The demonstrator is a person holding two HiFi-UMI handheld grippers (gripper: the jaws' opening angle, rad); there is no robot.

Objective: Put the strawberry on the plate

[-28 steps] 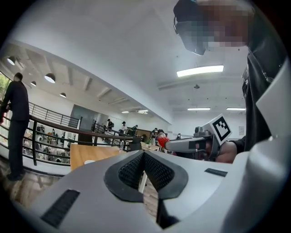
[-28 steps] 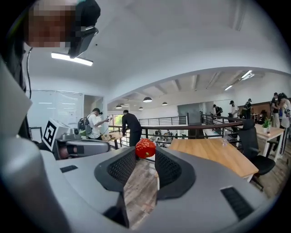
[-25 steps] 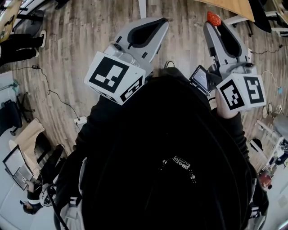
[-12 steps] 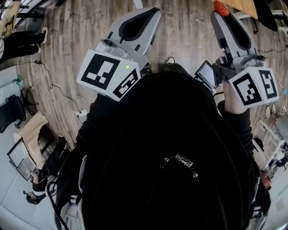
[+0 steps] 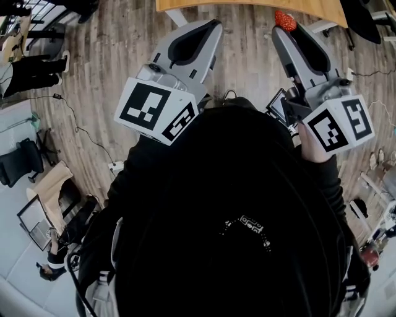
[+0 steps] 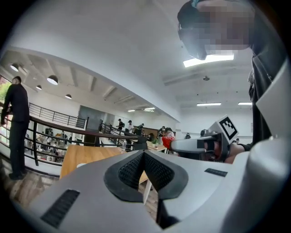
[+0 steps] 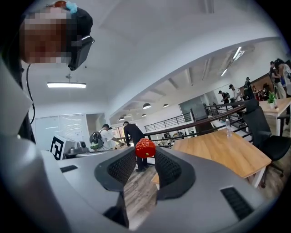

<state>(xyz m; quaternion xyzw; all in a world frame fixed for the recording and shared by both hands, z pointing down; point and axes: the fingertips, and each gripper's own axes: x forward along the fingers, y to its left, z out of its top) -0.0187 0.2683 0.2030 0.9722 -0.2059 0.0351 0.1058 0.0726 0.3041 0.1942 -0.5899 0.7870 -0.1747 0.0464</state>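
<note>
A red strawberry [image 7: 145,148] is pinched between the tips of my right gripper [image 7: 145,154], which is held roughly level in the air. In the head view the strawberry [image 5: 284,21] shows at the tip of the right gripper [image 5: 283,27], just short of a wooden table's edge [image 5: 247,5]. My left gripper [image 5: 213,26] is alongside it, its jaws shut with nothing between them. The left gripper view shows its pads meeting [image 6: 143,153], with the strawberry [image 6: 169,141] off to the right. No plate is in view.
A wooden table [image 7: 218,148] stands ahead, with a black chair [image 7: 261,132] beyond it at the right. A railing [image 6: 50,129] runs along the left. People stand farther off [image 7: 134,136]. Cables [image 5: 68,117] and bags lie on the wood floor at the left.
Both grippers have moved forward together, and the wooden table's edge has come into the top of the head view. The strawberry has stayed in the right jaws.
</note>
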